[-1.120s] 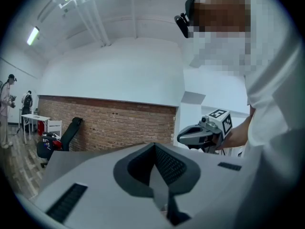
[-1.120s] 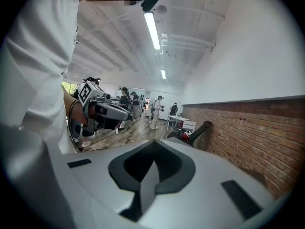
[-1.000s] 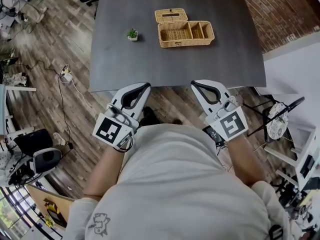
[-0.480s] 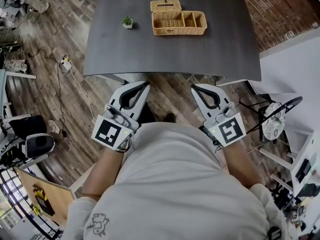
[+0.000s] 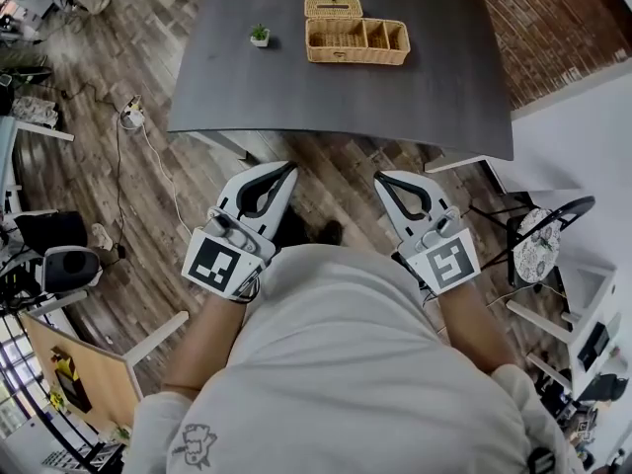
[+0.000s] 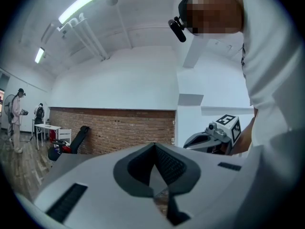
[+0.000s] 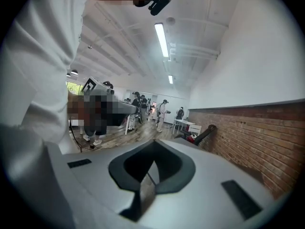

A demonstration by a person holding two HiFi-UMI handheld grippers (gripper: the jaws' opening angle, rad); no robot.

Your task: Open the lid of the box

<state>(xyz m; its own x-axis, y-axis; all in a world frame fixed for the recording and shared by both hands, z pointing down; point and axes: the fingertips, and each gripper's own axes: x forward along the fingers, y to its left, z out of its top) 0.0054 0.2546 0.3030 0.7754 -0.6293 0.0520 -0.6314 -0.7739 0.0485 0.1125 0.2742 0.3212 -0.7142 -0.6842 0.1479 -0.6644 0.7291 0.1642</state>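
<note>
Box point(image 5: 357, 41) on far part of table point(image 5: 395, 97); lid point(image 5: 333, 8) just behind box's left end; potted plant point(image 5: 260, 36) left of box, apart.

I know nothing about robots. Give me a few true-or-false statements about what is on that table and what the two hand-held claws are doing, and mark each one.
1. The wicker box sits on the dark table with its lid lying open behind it. True.
2. The potted plant stands inside the box. False: it stands on the table to the left of the box, apart from it.
3. The left gripper and the right gripper both have their jaws together, with nothing between them. True.
4. The right gripper is touching the box. False: both grippers are close to the person's body, short of the table's near edge.
</note>
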